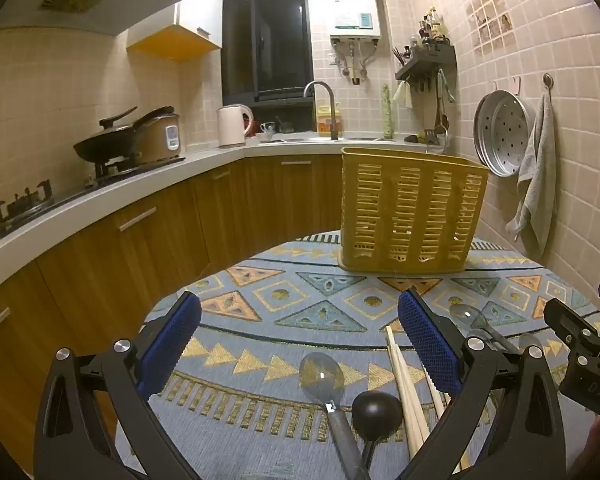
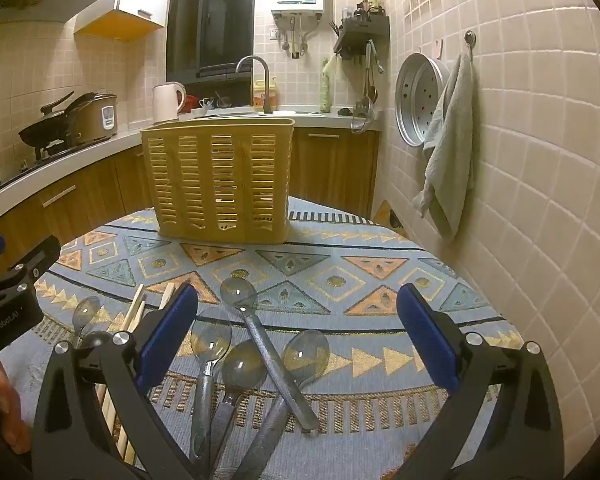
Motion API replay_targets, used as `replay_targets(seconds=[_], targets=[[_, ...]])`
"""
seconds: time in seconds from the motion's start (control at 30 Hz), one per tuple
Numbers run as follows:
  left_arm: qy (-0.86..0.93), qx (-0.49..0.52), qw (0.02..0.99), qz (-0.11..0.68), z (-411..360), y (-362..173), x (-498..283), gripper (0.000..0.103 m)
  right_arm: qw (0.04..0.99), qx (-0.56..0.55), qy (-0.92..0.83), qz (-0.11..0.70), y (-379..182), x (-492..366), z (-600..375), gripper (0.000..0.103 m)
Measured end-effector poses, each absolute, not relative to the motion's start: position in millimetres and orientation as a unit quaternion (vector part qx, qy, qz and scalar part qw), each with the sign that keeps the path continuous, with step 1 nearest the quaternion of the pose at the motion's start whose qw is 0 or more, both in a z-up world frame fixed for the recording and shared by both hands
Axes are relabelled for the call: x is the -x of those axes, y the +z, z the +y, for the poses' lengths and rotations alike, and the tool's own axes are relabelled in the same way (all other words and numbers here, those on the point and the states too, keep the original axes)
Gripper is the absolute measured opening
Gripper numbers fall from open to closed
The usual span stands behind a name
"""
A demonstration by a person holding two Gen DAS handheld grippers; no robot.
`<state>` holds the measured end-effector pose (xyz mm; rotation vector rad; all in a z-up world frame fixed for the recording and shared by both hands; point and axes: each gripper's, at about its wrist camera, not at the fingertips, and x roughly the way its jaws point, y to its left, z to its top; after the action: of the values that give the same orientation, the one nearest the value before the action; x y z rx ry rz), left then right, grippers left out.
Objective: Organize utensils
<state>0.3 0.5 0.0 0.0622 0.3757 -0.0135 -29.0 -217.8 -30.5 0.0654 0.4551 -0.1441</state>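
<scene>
Four metal spoons (image 2: 256,364) are lying crossed at the lower centre of the right wrist frame, chopsticks (image 2: 134,314) at their left. The yellow basket (image 2: 220,180) is standing upright beyond them, near the far edge of the patterned cloth (image 2: 380,280). The right gripper (image 2: 298,340) and the left gripper (image 1: 300,344) are both hovering wide open, gripping nothing.

A blue woven tablecloth (image 2: 364,248) with orange and yellow triangle patterning covers the round table. On the white countertop (image 1: 204,164) along the left wall stand a black lidded wok (image 1: 106,142) on the gas hob, a beige rice cooker (image 1: 162,136) just behind it, and a pale pink electric kettle (image 1: 233,126) near the curved metal tap (image 1: 324,108). On the tiled right wall hang a perforated metal steamer tray (image 2: 418,100) and, touching it, a grey-green towel (image 2: 450,148); a white water heater (image 1: 352,0) is mounted beside the dark window (image 1: 266,40).
</scene>
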Motion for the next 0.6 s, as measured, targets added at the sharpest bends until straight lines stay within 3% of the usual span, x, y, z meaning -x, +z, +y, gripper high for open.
replay_targets(seconds=[0.6], targets=[[-0.010, -0.035, 0.981, 0.190, -4.4, -2.2, -0.3, 0.096, 0.971, -0.025, -0.067, 0.229, -30.7, 28.1, -216.1, 0.095]])
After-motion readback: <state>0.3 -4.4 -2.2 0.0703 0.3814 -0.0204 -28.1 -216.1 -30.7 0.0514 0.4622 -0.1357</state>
